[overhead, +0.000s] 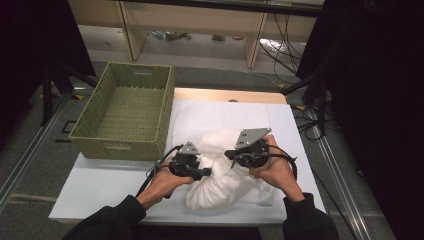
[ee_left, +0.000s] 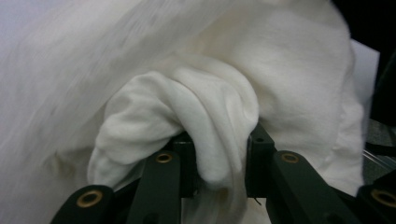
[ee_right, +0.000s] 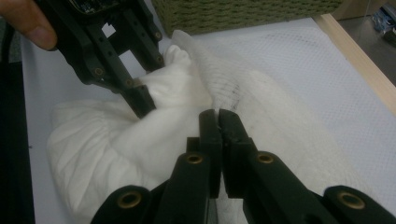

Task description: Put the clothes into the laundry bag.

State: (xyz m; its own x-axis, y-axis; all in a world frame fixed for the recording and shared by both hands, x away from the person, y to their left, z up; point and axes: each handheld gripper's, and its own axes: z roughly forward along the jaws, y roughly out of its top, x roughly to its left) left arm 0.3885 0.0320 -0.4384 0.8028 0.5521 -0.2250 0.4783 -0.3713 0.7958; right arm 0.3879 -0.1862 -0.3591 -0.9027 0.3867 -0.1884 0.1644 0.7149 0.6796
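We see a white cloth [overhead: 220, 177] bunched in a heap on the white table [overhead: 100, 187], near its front edge, with both grippers working at it. The heap lies between the two hands, just right of the basket [overhead: 125, 110] — a green woven one that stands at the table's left rear corner, partly overhanging it.

Our left gripper [overhead: 192, 170] comes in from the left side of the heap. In the left gripper view its jaws are clamped on a thick fold of the cloth [ee_left: 210, 121], which bulges out between them and spills over the tips. The right gripper view shows the same grip from the other side: the left gripper [ee_right: 140, 95] pinches a raised lump of cloth [ee_right: 177, 88] and a thumb [ee_right: 28, 21] rests on its body.

Our right gripper [overhead: 235, 155] sits at the heap's upper right. Its jaws stand pressed together in the right gripper view [ee_right: 218, 114], with a thin edge of the cloth running up between them — the fabric is pinched there and drapes away on both sides.

The mesh-like weave of the cloth shows beside the right jaws, spread flat toward the table's wooden edge [ee_right: 359, 60].
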